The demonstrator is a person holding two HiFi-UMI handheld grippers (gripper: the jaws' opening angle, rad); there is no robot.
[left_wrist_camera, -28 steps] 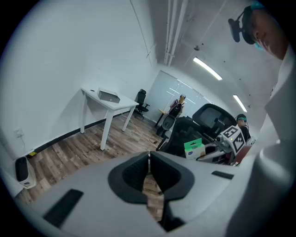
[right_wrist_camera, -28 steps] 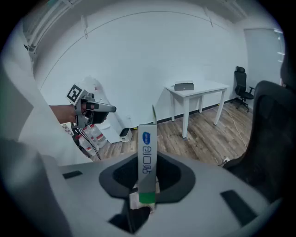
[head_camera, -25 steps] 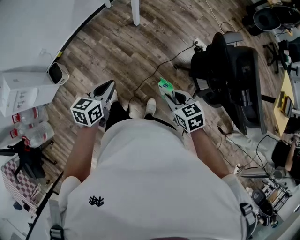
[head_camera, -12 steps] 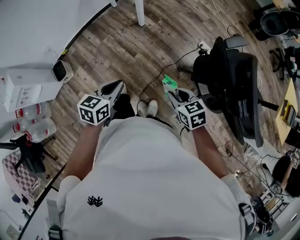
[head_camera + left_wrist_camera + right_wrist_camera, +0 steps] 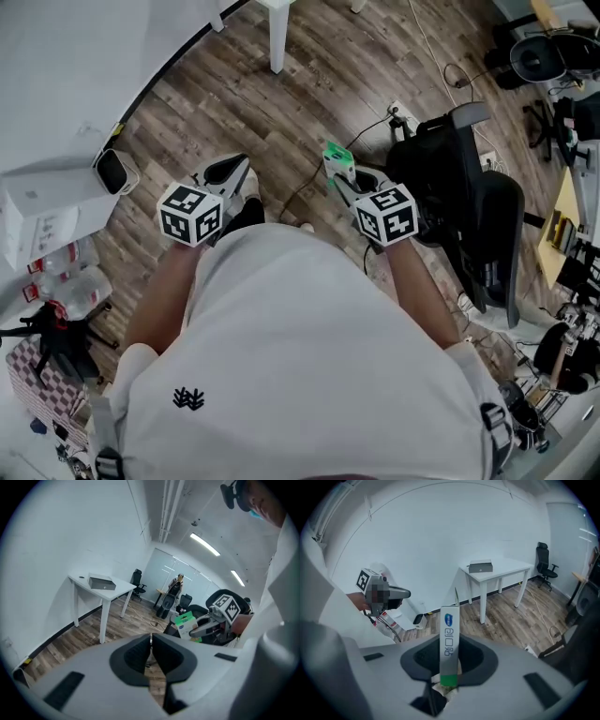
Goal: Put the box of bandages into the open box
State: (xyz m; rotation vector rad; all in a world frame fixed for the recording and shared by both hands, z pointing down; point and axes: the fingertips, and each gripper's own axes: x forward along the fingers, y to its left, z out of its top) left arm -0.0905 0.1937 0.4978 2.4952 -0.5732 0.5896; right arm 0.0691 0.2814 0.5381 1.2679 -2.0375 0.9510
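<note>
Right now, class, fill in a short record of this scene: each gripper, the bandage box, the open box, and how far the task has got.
left gripper: jaws together, nothing between them
right gripper: jaws closed on the box of bandages, held upright
open box: grey, on the white table by the wall
floor: wood planks
nearby: black office chair on the person's right
task status: not done; the box of bandages is in the jaws, away from the table
</note>
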